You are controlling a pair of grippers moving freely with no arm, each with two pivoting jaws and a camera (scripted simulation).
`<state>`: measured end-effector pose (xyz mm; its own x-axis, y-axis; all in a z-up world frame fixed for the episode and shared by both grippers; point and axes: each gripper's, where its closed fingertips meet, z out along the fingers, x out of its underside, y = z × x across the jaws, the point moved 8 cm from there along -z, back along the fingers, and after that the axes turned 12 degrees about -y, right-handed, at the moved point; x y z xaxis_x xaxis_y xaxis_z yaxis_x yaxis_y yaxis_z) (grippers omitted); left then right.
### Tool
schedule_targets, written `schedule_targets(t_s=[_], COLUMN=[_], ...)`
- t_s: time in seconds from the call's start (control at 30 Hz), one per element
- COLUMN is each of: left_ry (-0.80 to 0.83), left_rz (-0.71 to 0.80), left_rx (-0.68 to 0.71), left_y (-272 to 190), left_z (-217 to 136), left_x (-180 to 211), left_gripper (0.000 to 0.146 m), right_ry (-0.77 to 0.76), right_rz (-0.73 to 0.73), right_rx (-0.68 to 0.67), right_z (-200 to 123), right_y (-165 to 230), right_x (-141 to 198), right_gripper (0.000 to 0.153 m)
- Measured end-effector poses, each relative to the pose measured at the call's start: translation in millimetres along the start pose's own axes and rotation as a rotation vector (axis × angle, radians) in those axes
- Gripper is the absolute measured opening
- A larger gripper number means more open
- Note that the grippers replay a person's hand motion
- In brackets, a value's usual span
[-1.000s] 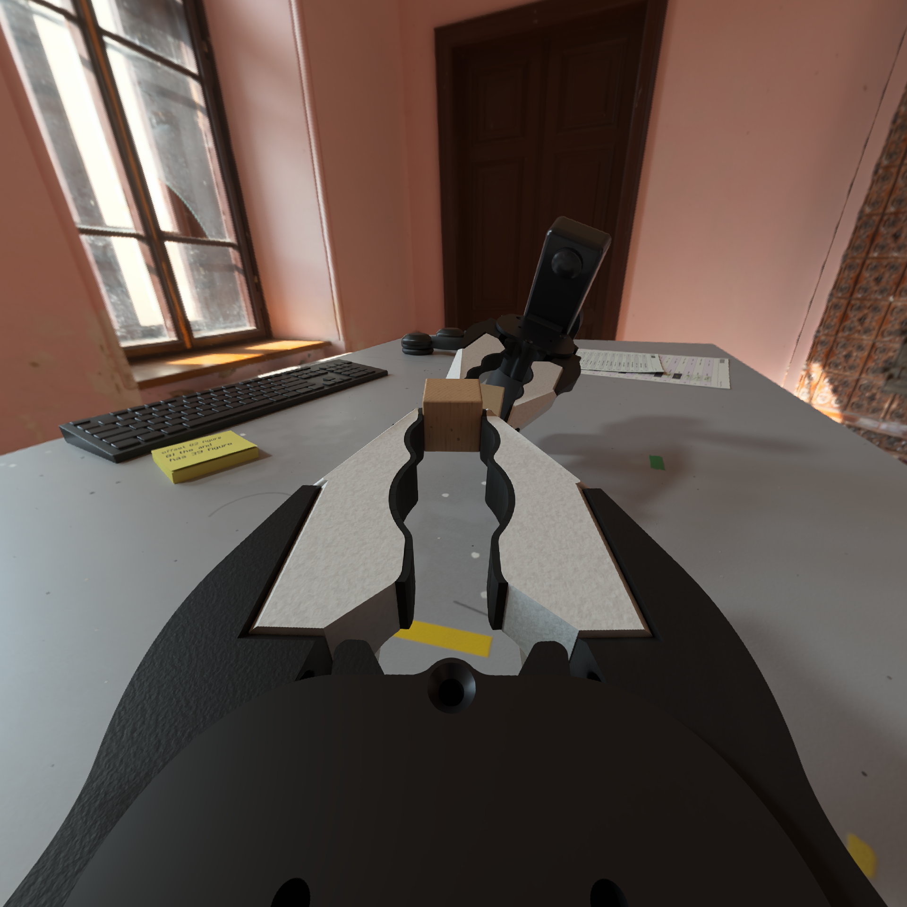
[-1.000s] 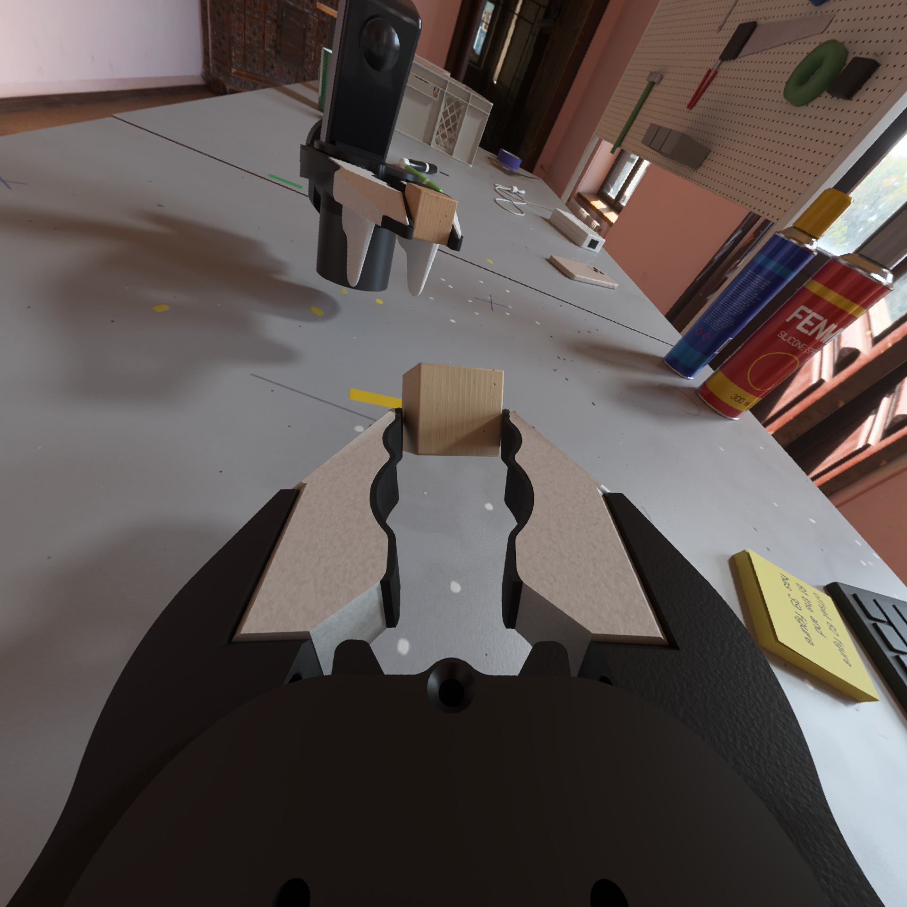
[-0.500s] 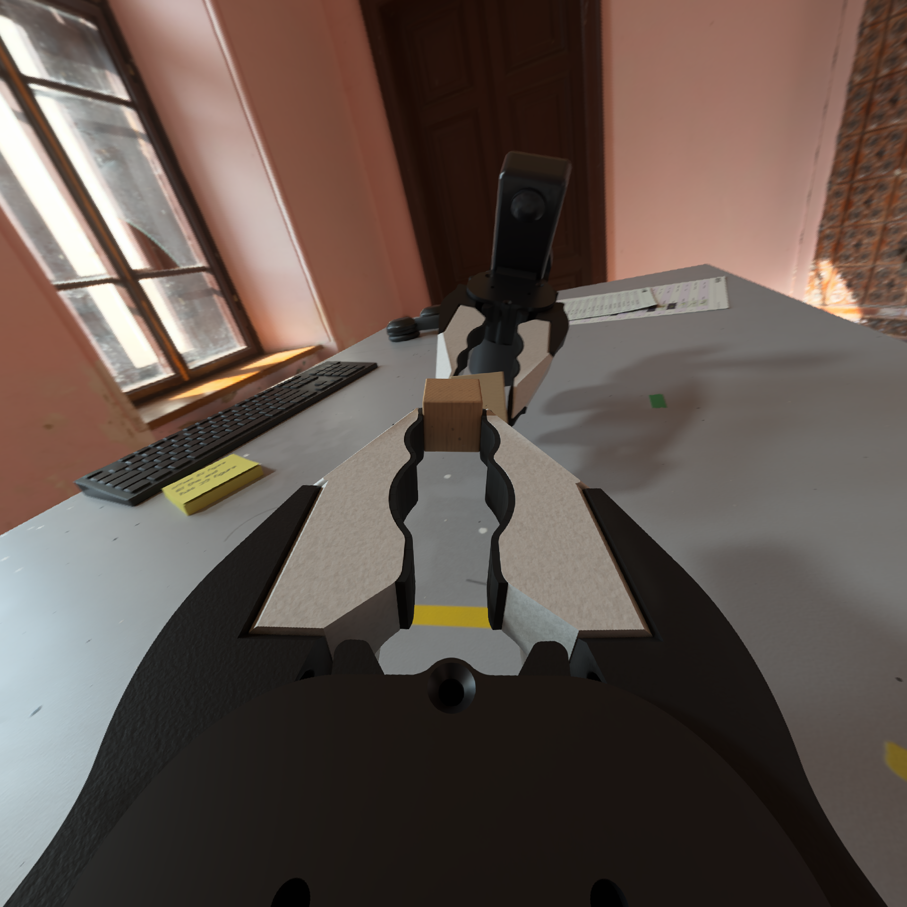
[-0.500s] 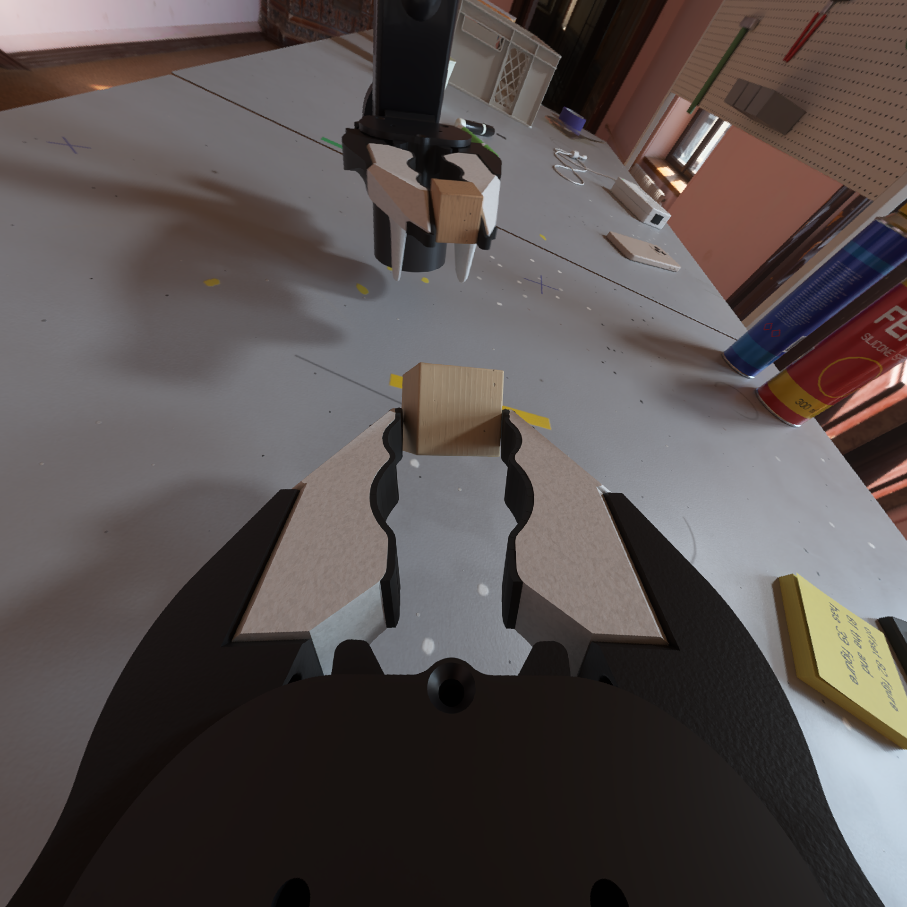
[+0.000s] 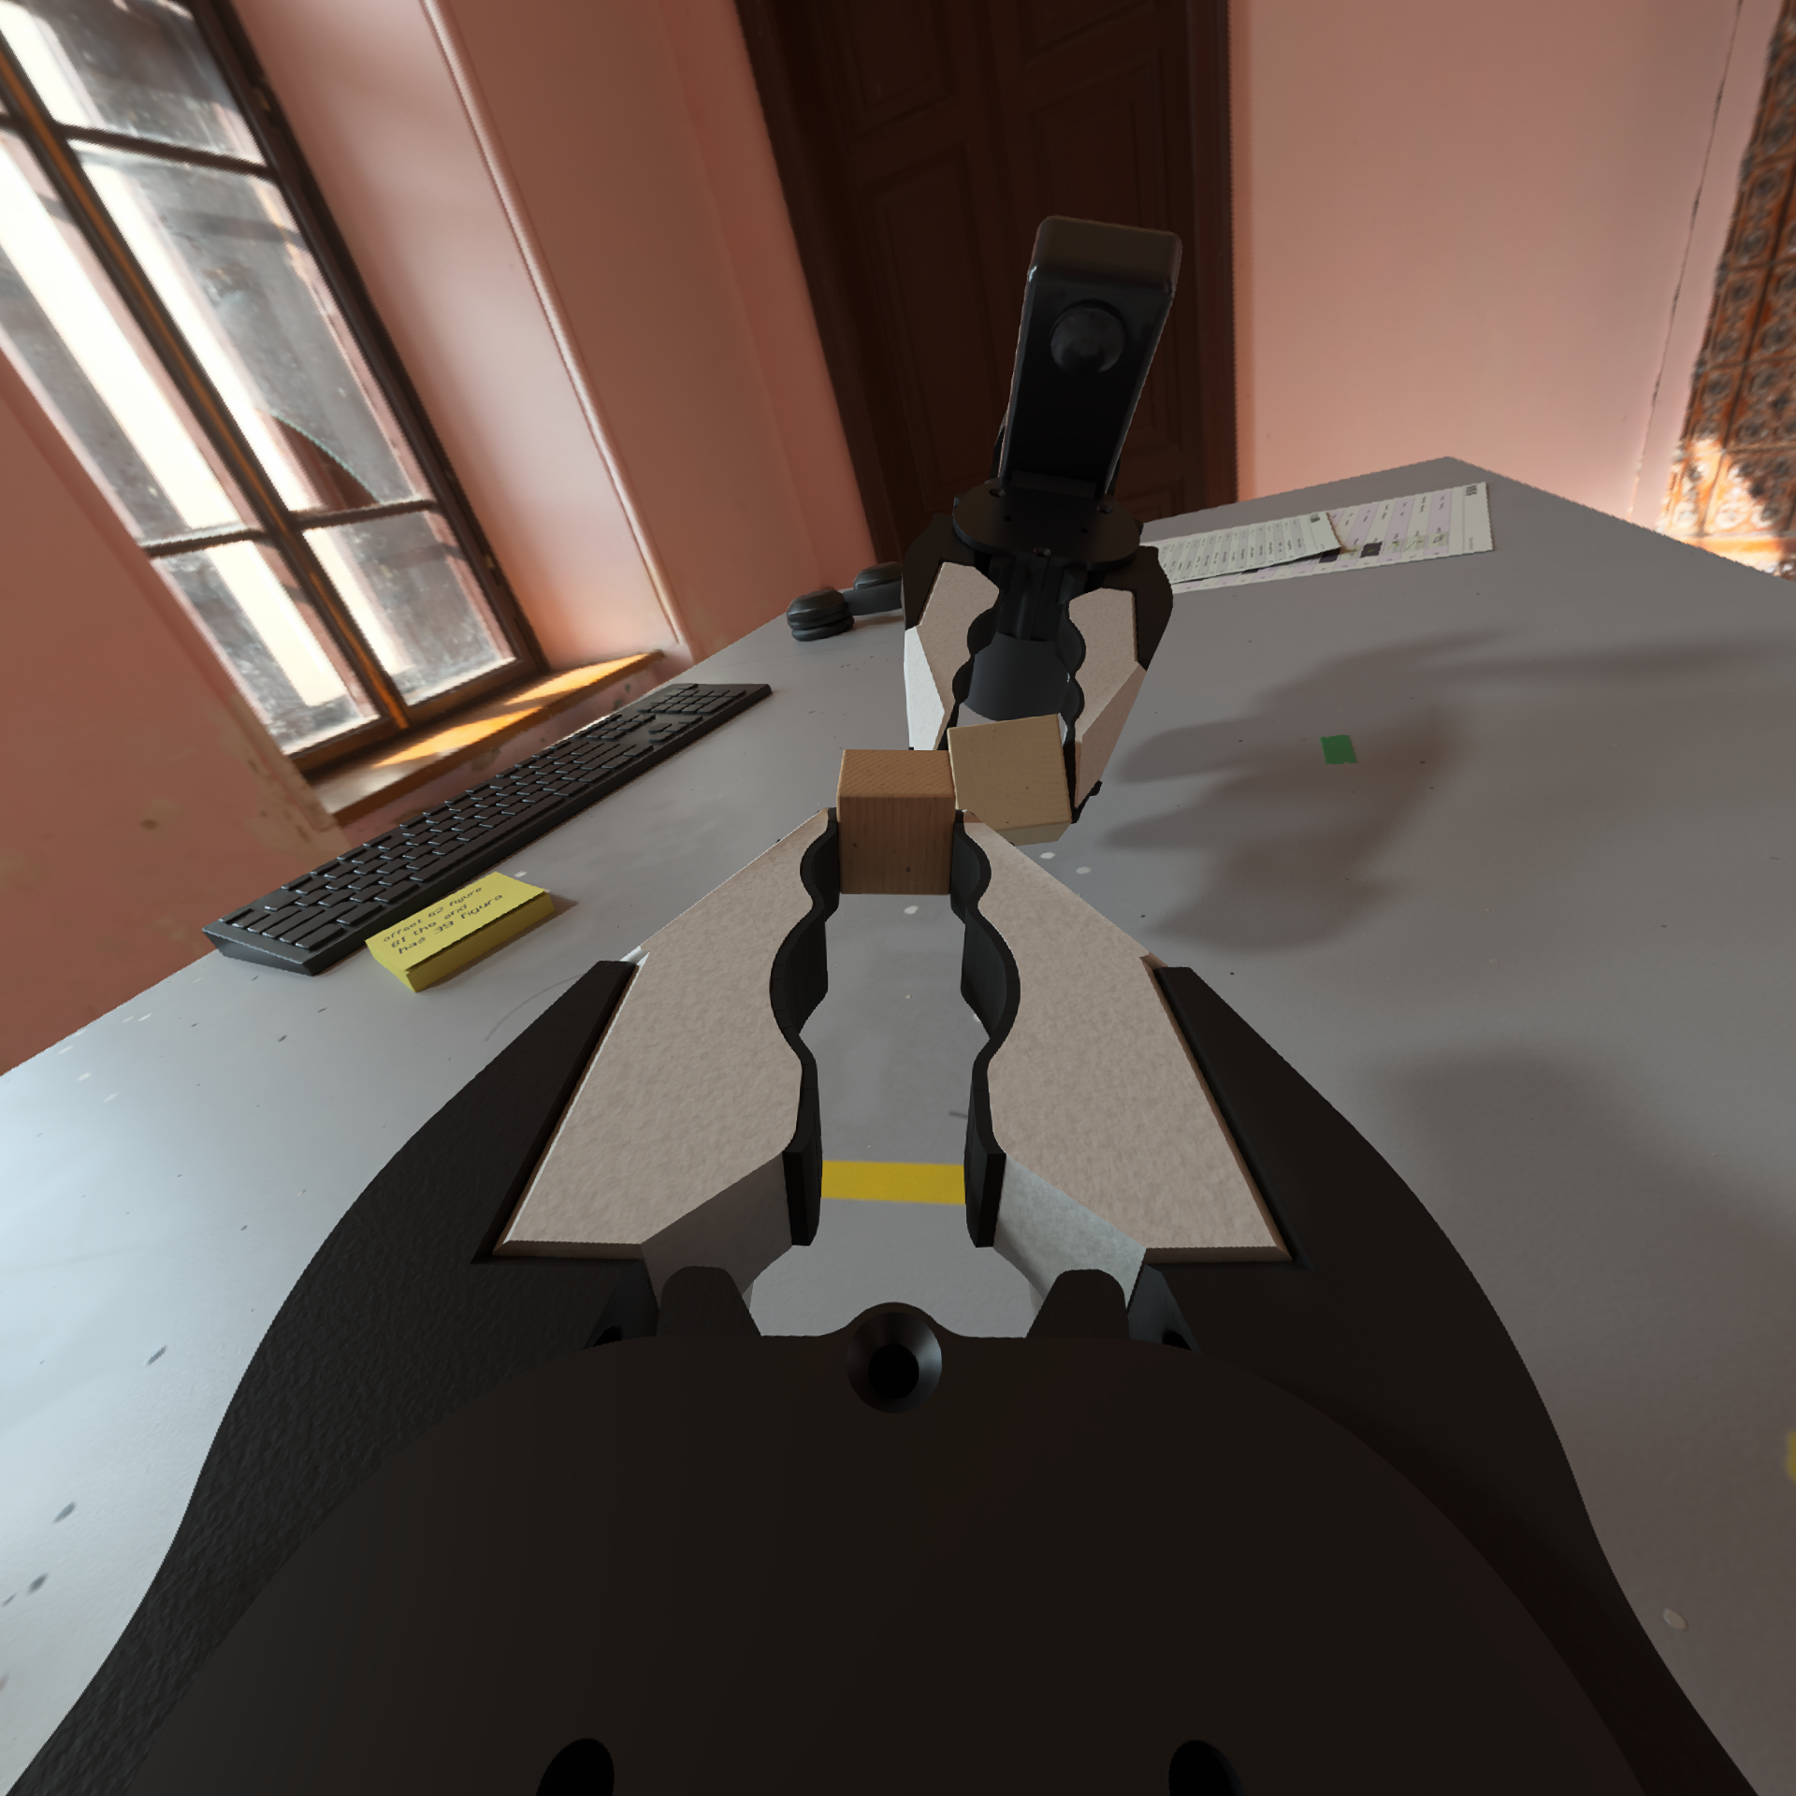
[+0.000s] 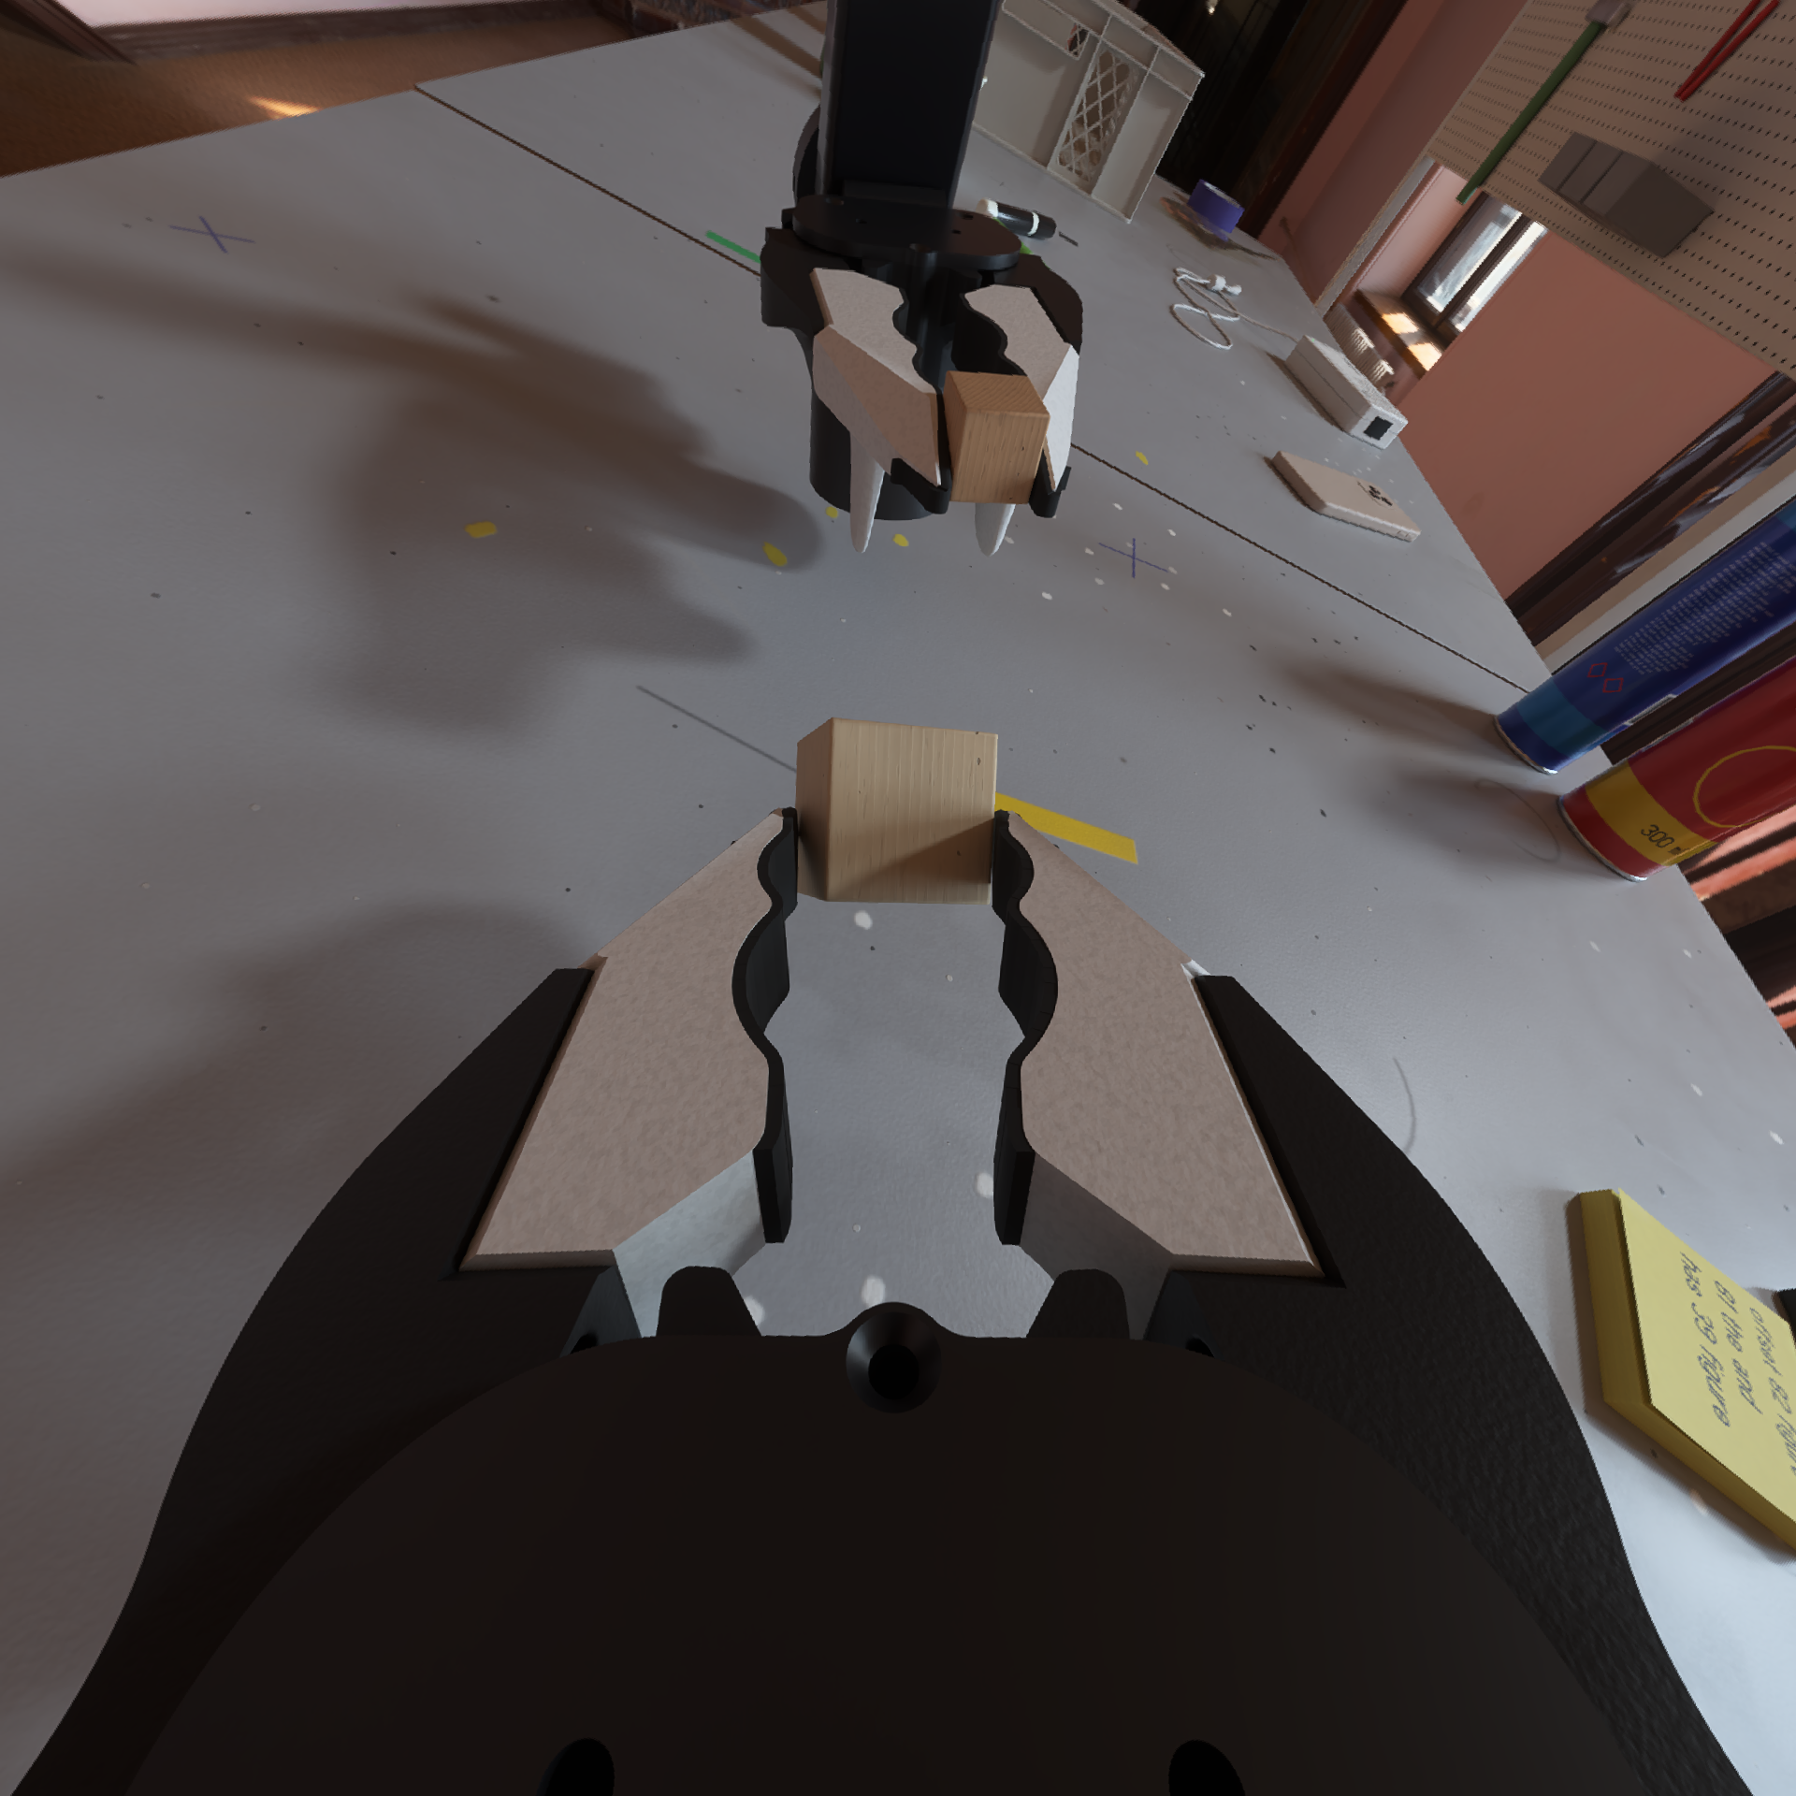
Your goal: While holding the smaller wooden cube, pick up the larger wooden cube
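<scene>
Two grippers face each other above a grey table (image 5: 1458,972), each clamped on a wooden cube. The left gripper (image 5: 892,841) has its fingers drawn in narrow around the smaller wooden cube (image 5: 892,834), a darker tan block pinched at the very tips, with both inner pads pressed flat against its sides. The right gripper (image 6: 896,855) stands slightly wider and holds the larger wooden cube (image 6: 899,811), a paler block, likewise seated between the fingertips and touching both. Both cubes are clear of the tabletop. From the left wrist view the larger cube appears just behind and to the right of the smaller one, their edges overlapping in the picture; whether they touch cannot be told. From the right wrist view the two blocks look well apart. A strip of yellow tape (image 6: 1069,826) lies on the table beneath the right gripper's tips. A black keyboard (image 5: 486,826) and a yellow sticky-note pad (image 5: 457,928) lie near the window side, and two spray cans (image 6: 1672,739) lie at the table's edge.
</scene>
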<state>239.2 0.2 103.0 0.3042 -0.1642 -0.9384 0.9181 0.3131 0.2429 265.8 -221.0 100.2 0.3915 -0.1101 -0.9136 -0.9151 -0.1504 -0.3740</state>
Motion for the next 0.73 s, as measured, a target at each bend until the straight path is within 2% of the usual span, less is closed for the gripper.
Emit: schedule_targets(t_s=[0.23,0.47,0.73], left_ry=[0.014,0.034,-0.08], left_rz=[-0.041,-0.12,-0.165], left_rx=[-0.011,0.052,0.04], left_y=[-0.9,-2.3,-2.6], left_z=[2.7,3.9,6.8], left_x=[1.9,4.1,2.5], left_gripper=[0.021,0.021,0.021], right_ry=[0.008,0.011,-0.092], right_rz=[-0.021,-0.062,-0.063], right_rx=[0.0,-0.052,-0.049], right_z=[-0.1,1.4,-0.9], right_y=[0.9,6.1,5.5], right_x=[0.5,2.4,-5.0], right_gripper=[0.04,0.04,0.04])
